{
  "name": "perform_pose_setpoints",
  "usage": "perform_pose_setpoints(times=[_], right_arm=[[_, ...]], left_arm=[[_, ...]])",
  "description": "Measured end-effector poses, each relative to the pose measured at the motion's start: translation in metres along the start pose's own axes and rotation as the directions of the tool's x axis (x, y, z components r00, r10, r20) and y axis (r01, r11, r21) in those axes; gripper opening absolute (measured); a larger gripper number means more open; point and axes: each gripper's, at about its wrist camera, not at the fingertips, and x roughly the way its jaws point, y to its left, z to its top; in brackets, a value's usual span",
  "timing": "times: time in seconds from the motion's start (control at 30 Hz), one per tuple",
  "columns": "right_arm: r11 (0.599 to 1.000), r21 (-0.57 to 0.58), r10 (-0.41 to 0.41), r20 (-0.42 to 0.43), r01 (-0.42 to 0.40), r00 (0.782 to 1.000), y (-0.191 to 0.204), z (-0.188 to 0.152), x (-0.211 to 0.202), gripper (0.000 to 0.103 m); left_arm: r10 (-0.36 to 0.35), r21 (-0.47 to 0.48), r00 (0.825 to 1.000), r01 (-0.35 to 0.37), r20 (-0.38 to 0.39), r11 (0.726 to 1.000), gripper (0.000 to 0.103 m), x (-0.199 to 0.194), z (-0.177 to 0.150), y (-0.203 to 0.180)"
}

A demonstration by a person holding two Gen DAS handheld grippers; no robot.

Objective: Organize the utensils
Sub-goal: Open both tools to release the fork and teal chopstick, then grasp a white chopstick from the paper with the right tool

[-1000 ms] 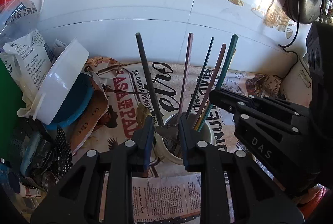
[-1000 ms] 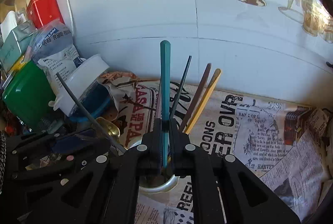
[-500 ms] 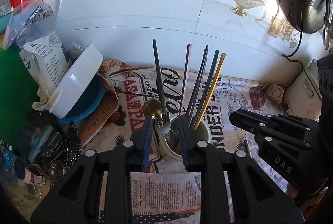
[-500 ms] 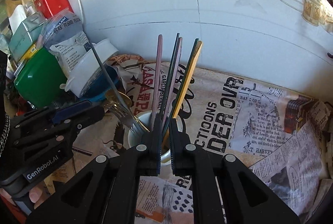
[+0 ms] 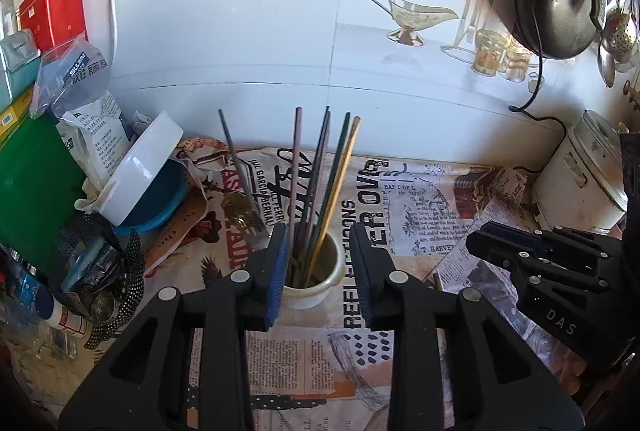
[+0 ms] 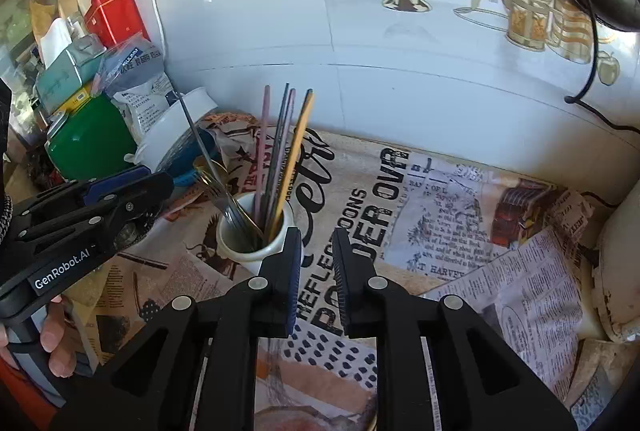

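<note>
Standing in one white cup [image 5: 310, 295] are five chopsticks [image 5: 320, 183]; both claws, just opening, hold nothing.

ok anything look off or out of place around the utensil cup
Mostly tidy: the chopsticks stand bunched in the white cup. One dark-handled utensil leans well away from them, toward the tilted white bowl. A thin stick also lies loose on the newspaper to the cup's right.

Counter [image 5: 404, 263] under printed newspaper [image 5: 432, 199]; white cup [image 5: 316, 295] on top.
</note>
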Motion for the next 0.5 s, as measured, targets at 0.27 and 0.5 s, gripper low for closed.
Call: perform_pose_setpoints(times=[0.27,0.5], right_arm=[[0.999,0.025,-0.039,-0.052,0.04,0.998,-0.045,-0.029,-0.009,0.017],[0.997,0.053,-0.051,-0.148,0.06,0.988,-0.076,-0.063,0.007,0.017]], left_arm=[[-0.017,0.024,0.999,0.017,-0.031,1.0,0.038,0.012,-0.02,-0.051],[-0.024,0.02,0.993,0.026,-0.116,0.999,0.039,0.041,-0.05,-0.079]])
